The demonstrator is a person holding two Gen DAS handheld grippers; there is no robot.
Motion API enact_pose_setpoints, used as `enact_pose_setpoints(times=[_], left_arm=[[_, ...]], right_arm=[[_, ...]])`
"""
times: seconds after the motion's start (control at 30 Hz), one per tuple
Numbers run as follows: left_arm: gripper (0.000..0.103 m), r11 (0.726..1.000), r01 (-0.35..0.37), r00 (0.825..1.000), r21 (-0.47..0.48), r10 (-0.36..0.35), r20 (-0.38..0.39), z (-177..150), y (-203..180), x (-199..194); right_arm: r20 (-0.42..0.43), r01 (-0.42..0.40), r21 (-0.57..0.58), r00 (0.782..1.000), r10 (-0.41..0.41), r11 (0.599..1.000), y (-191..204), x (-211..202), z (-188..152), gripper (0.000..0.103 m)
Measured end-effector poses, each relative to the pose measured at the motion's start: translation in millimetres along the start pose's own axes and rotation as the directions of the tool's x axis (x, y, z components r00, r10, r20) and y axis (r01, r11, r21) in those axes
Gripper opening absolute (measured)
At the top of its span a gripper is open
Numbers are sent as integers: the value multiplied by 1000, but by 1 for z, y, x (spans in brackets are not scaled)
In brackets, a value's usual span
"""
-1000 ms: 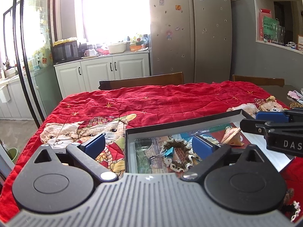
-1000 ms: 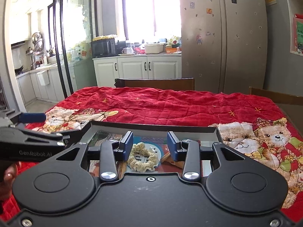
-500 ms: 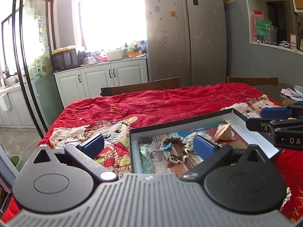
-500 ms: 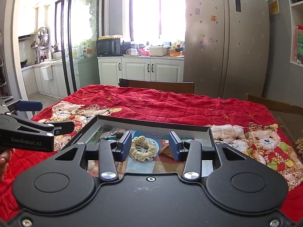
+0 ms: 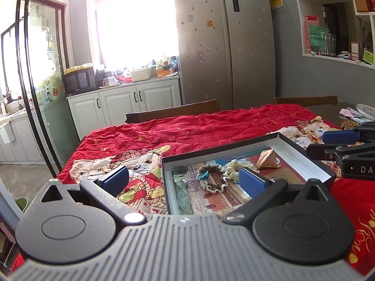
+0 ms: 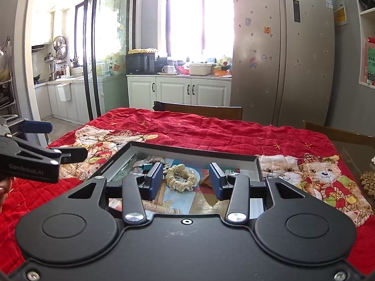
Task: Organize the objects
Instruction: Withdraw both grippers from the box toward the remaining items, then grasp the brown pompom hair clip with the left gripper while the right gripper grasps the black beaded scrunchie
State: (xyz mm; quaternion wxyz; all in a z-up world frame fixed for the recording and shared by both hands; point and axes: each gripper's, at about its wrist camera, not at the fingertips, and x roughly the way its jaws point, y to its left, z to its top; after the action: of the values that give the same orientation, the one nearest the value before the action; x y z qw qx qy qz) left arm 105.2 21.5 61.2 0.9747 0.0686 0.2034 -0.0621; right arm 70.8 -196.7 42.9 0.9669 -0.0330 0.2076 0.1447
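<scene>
A shallow black box (image 5: pixel 220 151) with white inner walls lies on the red quilt. It holds a cream scrunchie (image 6: pixel 180 180), a brown scrunchie (image 5: pixel 212 186), a blue binder clip (image 5: pixel 204 175) and a tan folded piece (image 5: pixel 267 159). My left gripper (image 5: pixel 184 180) stands open and wide over the box's near left corner, with nothing between its fingers. My right gripper (image 6: pixel 186 180) hovers open above the box's near edge; the cream scrunchie lies beyond its blue pads, untouched. Each gripper shows in the other's view: the right gripper (image 5: pixel 339 145) and the left gripper (image 6: pixel 58 140).
The red quilt (image 6: pixel 211 128) with bear prints covers the table. Two wooden chair backs (image 6: pixel 199 110) stand at the far side. A plate and small items (image 5: pixel 361 114) sit on bare table at the right. A fridge (image 6: pixel 281 58) and white cabinets stand behind.
Both grippers have drawn back from the box and risen a little, so the box looks smaller and farther off. Nothing was picked up.
</scene>
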Motion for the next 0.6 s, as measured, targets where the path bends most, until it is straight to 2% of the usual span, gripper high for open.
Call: enact_pose_setpoints(times=[0.6], left_arm=[[103,997,66,998,28,-66,-8,-18,-17,-37]], right_arm=[[-29,-2,8,1000,2,1000,-6,-42,-26,43]])
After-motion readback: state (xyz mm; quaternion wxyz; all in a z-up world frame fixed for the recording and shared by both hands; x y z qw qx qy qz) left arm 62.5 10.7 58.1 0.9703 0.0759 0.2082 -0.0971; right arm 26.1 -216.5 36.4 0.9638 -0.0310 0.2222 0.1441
